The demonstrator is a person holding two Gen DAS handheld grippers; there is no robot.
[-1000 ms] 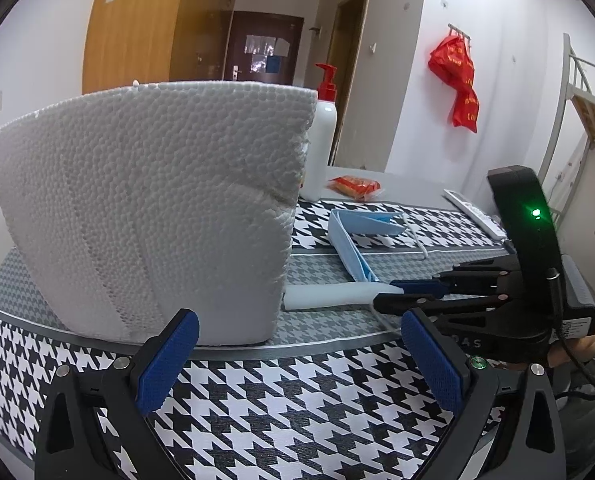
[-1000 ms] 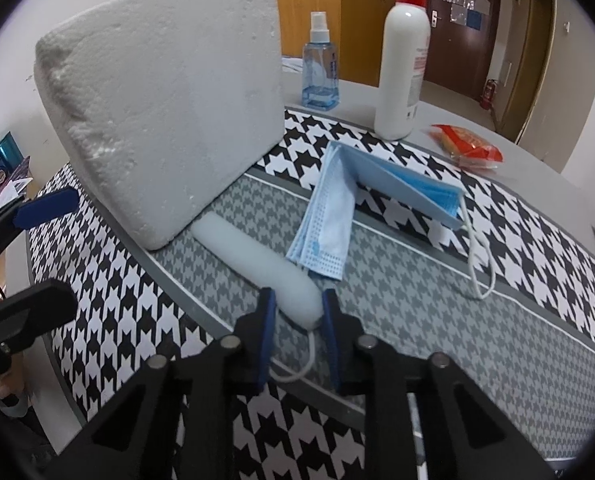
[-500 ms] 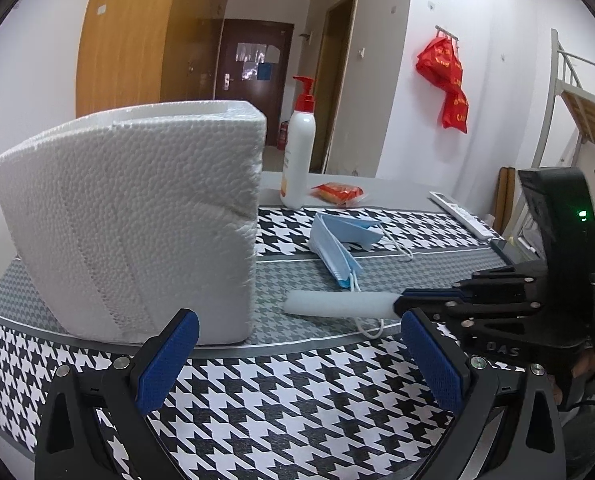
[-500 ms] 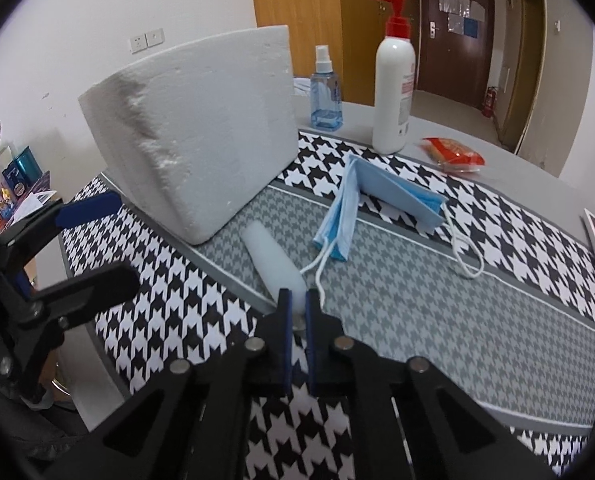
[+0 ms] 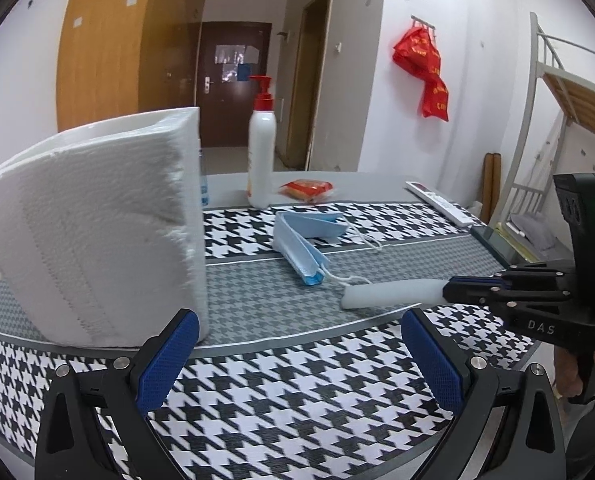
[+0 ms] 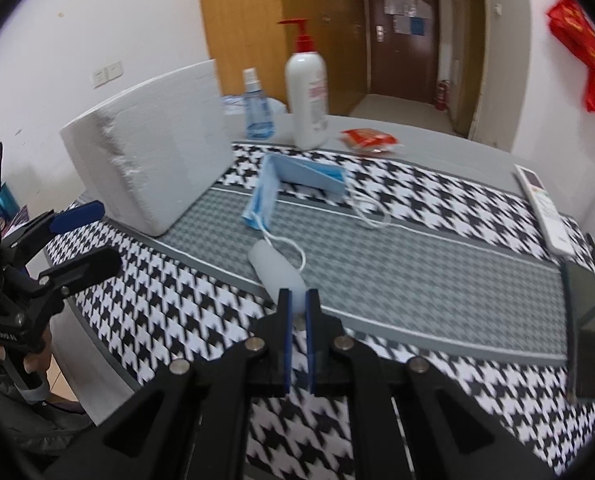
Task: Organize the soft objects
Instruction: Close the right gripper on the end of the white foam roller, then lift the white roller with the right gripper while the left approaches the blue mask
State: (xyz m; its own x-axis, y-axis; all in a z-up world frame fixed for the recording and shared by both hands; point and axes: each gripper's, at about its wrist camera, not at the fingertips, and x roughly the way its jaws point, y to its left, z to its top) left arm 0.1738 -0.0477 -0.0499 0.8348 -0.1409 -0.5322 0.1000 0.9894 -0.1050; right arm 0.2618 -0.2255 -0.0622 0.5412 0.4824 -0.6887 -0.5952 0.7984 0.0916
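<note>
My right gripper [image 6: 296, 305] is shut on one end of a white foam stick [image 6: 275, 268], which hangs just above the houndstooth cloth. The left wrist view shows the same foam stick [image 5: 393, 293] held level by the right gripper [image 5: 451, 290] at the right. A folded blue face mask [image 6: 293, 184] lies on the cloth beyond the stick; its ear loop passes over the stick's far tip. The mask [image 5: 305, 246] sits mid-table in the left view. A large white foam block [image 5: 93, 236] stands at the left, also [image 6: 153, 164]. My left gripper [image 5: 297, 356] is open and empty near the block's front corner.
A white pump bottle [image 6: 307, 100] and a small blue spray bottle [image 6: 257, 110] stand behind the block. A red snack packet [image 6: 367, 140] lies beyond the mask. A remote [image 6: 543, 208] and a dark phone [image 6: 585, 320] lie at the table's right edge.
The right gripper closed on the foam stick and drew it toward the near right, off the block and away from the mask. The left gripper backed away from the block.
</note>
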